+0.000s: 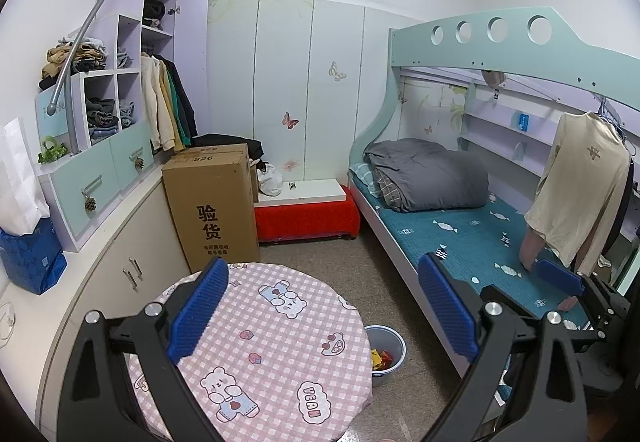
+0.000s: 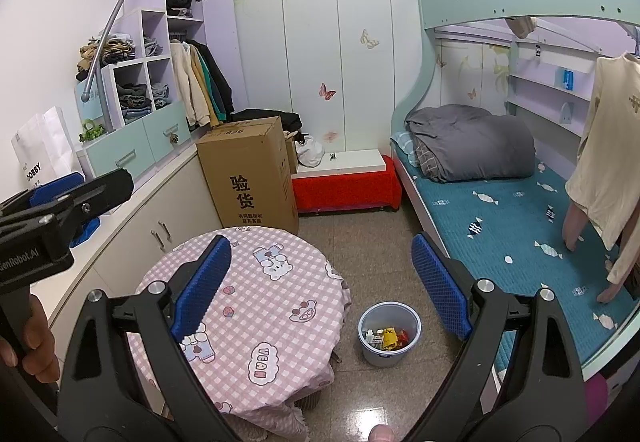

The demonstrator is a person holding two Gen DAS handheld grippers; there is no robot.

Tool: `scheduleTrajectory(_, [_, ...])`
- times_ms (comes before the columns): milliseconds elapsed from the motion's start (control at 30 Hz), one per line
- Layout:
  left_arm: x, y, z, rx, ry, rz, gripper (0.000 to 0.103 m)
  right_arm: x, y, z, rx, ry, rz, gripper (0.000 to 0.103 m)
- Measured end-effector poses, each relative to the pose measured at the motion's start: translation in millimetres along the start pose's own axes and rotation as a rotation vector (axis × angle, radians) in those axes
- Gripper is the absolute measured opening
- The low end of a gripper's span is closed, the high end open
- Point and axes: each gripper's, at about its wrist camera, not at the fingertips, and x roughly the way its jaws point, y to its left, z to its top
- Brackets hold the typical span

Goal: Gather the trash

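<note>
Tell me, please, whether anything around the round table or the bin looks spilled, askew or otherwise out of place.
Nothing stands out. The round table with the pink checked cloth is bare, the pale blue plastic bin stands upright on the floor with wrappers inside, and no litter shows around it. Both the left tool and right tool are open and hold nothing.

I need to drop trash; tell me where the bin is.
The bin stands on the floor between the round table and the bed, lower centre in the right wrist view, with wrappers inside.
</note>
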Motion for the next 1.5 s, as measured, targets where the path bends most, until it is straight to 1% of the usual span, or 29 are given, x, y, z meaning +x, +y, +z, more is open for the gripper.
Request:
scheduleTrajectory(533, [2,0,-1,0.002,0.002,-0.008,0.094,0,1,0,-0.003,0.005,-0.001,0.090])
scheduleTrajectory(1500, [17,-7,-5,0.015,0.025,-0.030,0.094,7,-21,2,0.009,0.020,-0.017,0.090])
